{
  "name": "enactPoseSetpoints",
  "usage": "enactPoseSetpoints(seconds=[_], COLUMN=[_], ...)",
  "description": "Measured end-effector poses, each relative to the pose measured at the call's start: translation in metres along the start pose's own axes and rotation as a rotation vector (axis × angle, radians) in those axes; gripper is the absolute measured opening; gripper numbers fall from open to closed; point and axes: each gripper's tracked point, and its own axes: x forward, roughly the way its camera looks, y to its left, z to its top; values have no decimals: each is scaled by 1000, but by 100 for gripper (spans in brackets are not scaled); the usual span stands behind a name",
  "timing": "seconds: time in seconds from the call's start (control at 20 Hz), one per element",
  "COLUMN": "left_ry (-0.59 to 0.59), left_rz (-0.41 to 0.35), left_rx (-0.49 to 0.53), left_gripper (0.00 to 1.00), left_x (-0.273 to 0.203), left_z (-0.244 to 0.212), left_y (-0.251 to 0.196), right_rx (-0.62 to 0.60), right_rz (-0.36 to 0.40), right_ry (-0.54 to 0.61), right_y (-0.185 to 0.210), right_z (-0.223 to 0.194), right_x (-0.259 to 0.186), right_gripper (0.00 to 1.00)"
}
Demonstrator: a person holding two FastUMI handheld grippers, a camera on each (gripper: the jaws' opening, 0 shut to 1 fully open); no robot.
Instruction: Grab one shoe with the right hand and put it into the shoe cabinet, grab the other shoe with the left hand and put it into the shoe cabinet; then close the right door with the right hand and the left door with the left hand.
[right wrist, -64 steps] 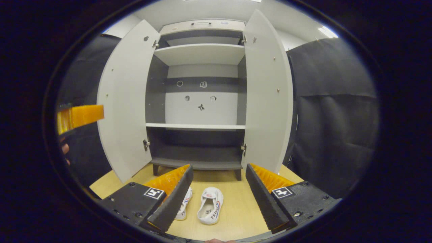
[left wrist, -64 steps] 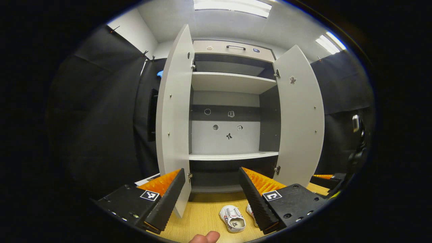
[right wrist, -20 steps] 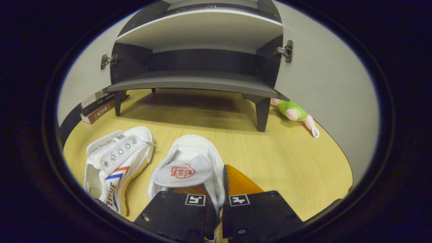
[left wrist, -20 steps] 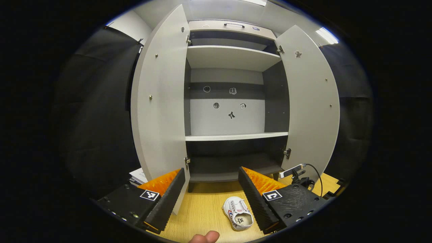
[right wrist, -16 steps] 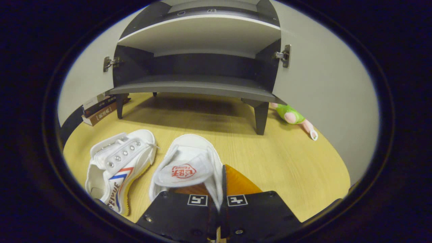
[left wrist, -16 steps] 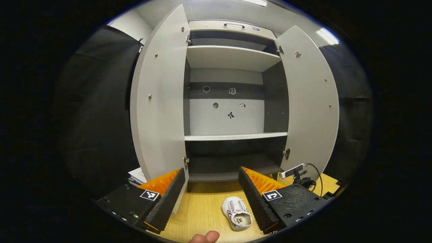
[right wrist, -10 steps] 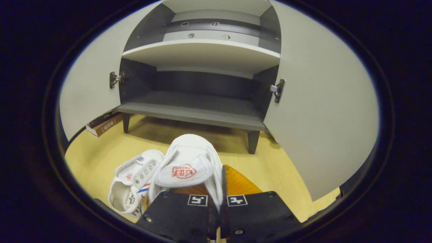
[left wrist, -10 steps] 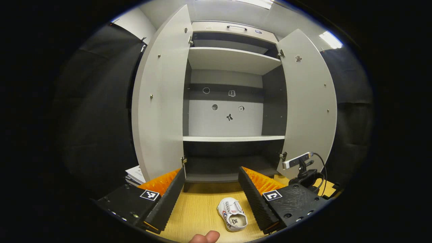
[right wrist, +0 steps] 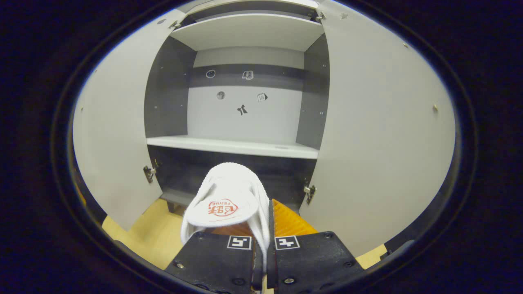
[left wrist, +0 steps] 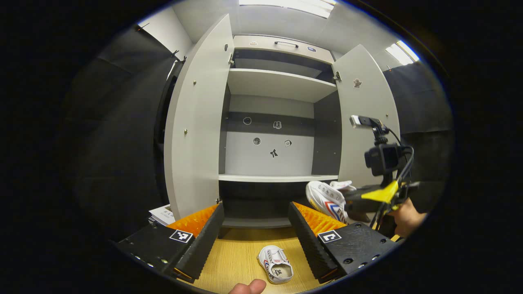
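The grey shoe cabinet point(left wrist: 278, 177) stands with both doors wide open and its shelves bare. One white shoe point(left wrist: 276, 269) with red and blue stripes lies on the wooden floor below my open left gripper point(left wrist: 255, 239). The other white shoe point(right wrist: 226, 204) is lifted off the floor, with my right gripper point(right wrist: 265, 220) shut on its side wall, in front of the cabinet's middle shelf point(right wrist: 233, 147). In the left gripper view that held shoe point(left wrist: 327, 198) hangs at the right, level with the middle shelf, with the right gripper point(left wrist: 376, 194) and a hand point(left wrist: 402, 216) behind it.
The left door point(left wrist: 196, 134) and right door point(left wrist: 367, 122) flank the opening. A stack of books point(left wrist: 163, 214) lies on the floor behind the left door. A thumb point(left wrist: 247, 288) shows at the bottom edge. Black cloth walls stand on both sides.
My right gripper has risen from the floor with the shoe in it, up to the middle shelf's height. The left gripper stayed open and tilted slightly.
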Motion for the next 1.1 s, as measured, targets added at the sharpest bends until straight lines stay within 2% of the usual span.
enactPoseSetpoints(seconds=[0.3, 0.45, 0.8, 1.1], left_ry=[-19, -12, -17, -17], left_rz=[-9, -2, 15, 8], left_rx=[25, 45, 59, 56], left_gripper=[95, 95, 95, 95], left_x=[-9, -13, -16, -13], left_z=[8, 3, 3, 2], left_y=[0, 4, 12, 10], right_rx=[18, -60, 23, 1], right_rz=[-38, -86, -69, -100], right_ry=[8, -13, -18, -35], right_y=[1, 0, 5, -10], right_z=[84, 119, 116, 121], right_x=[57, 84, 95, 93], right_gripper=[7, 8, 8, 7])
